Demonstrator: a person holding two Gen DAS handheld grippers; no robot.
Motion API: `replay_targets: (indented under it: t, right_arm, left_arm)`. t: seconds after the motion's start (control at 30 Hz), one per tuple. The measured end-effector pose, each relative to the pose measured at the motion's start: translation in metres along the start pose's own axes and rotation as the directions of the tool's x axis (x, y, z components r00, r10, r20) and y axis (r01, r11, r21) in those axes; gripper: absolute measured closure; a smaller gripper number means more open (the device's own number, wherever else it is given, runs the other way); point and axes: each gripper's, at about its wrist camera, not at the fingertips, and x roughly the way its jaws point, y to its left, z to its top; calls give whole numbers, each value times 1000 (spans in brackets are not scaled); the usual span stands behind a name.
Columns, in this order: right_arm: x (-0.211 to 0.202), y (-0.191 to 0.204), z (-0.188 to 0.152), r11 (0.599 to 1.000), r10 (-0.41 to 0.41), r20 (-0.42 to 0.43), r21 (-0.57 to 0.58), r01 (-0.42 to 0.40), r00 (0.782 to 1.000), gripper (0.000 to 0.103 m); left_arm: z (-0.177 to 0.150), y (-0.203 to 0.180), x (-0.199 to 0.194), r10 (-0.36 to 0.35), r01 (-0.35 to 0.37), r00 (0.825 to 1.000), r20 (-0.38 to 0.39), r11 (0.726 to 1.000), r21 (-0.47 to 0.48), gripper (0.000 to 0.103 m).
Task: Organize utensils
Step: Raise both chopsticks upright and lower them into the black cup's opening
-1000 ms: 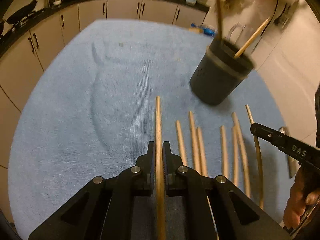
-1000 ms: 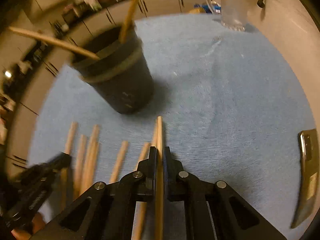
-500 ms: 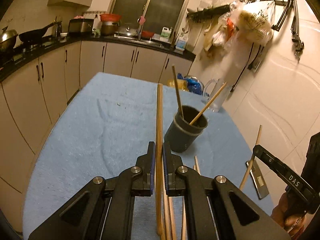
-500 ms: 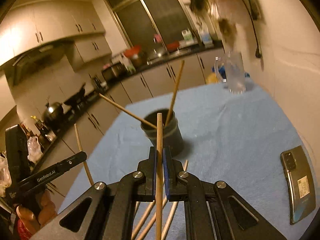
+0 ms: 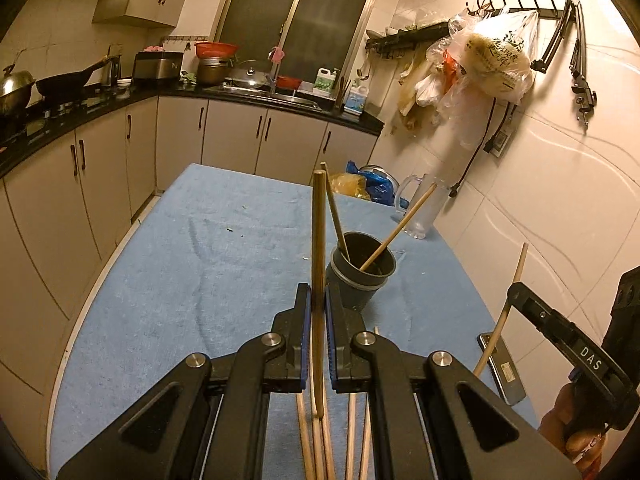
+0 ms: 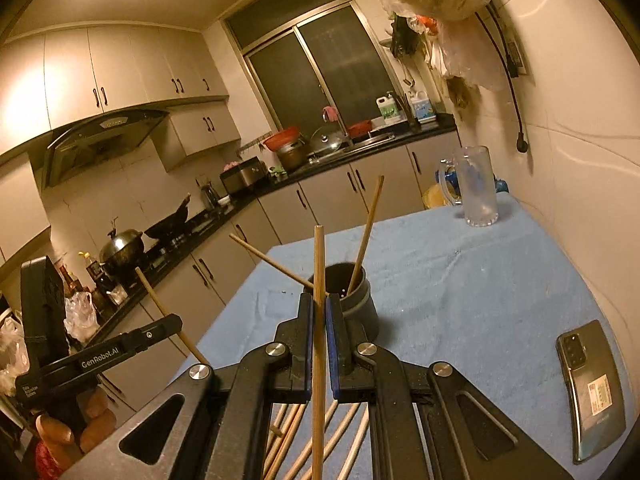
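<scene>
A dark round holder (image 5: 362, 276) stands on the blue cloth (image 5: 200, 280) with two wooden chopsticks leaning in it; it also shows in the right wrist view (image 6: 356, 304). My left gripper (image 5: 318, 300) is shut on a wooden chopstick (image 5: 319, 232), held upright above the table, near side of the holder. My right gripper (image 6: 318, 308) is shut on another chopstick (image 6: 319, 272), also raised. Several loose chopsticks (image 5: 320, 440) lie on the cloth below both grippers (image 6: 320, 436). The right gripper shows at the left view's right edge (image 5: 516, 292).
A phone (image 6: 592, 392) lies on the cloth at the right, also in the left wrist view (image 5: 502, 368). A clear glass jug (image 6: 476, 192) stands at the table's far end by the tiled wall. Kitchen cabinets run along the left and far side.
Both grippers have lifted up from the cloth, each carrying its chopstick, and tilted up from looking down at the table toward the holder and kitchen.
</scene>
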Motion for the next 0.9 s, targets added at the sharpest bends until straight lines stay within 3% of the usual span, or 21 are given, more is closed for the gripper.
replay_targets:
  t: [0.4,0.9]
  right_arm:
    - [-4,-7,29,999,3,66,34,-5,998,97]
    - [16,-11,84,993,-97,180,82,84,979,97]
  left_arm:
    - [15,-12,-5,-20,19,1000,24,1000,20,96]
    - [71,-30,-5,-53,49,995,86,998,49,96]
